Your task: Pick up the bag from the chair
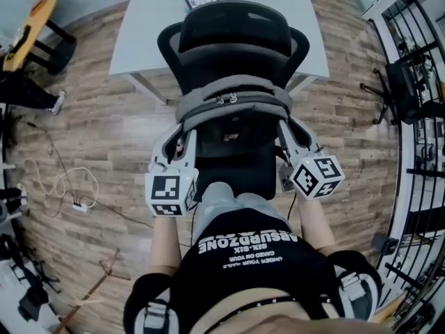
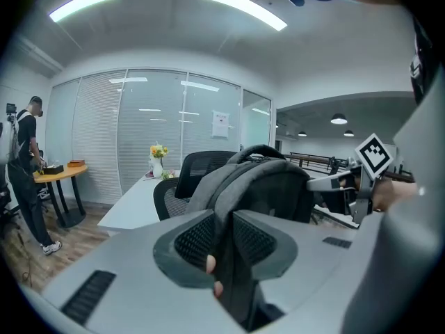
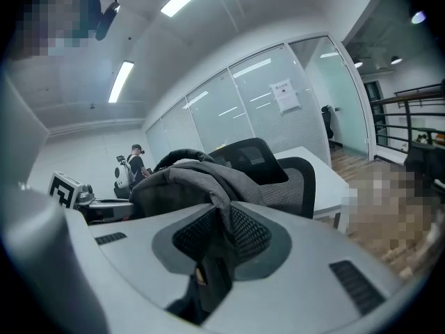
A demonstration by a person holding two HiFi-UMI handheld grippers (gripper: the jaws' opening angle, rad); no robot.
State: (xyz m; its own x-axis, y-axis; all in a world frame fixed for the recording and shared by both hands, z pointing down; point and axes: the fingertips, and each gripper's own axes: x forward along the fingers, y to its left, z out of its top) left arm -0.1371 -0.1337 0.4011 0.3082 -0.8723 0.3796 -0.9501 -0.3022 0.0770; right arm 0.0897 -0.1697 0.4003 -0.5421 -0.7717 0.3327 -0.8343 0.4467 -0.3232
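Grasp apparently done: at lower centre, left hand-held gripper (image 2: 224,239) clamped on grey bag (image 1: 233,106) fabric, right hand-held gripper (image 3: 224,232) likewise pinching its other side. Hangs mid-frame between both, seemingly just off chair (image 1: 236,47) seat. Remaining: lifting clear, away from table (image 1: 156,26) at top.

Both tools are light grey plastic. The left tool (image 1: 185,125) and right tool (image 1: 284,125) each have broad flat jaw shells with dark grey mesh-textured pads (image 2: 195,239) on the inner faces and a dark ribbed slot (image 2: 90,294) further back. A white cube (image 1: 169,193) with black square markers sits at the rear end. The operator wears a black T-shirt (image 1: 254,259) with white block lettering, light grey trousers (image 1: 221,199), and black shoulder straps (image 1: 351,287) with pale buckles.
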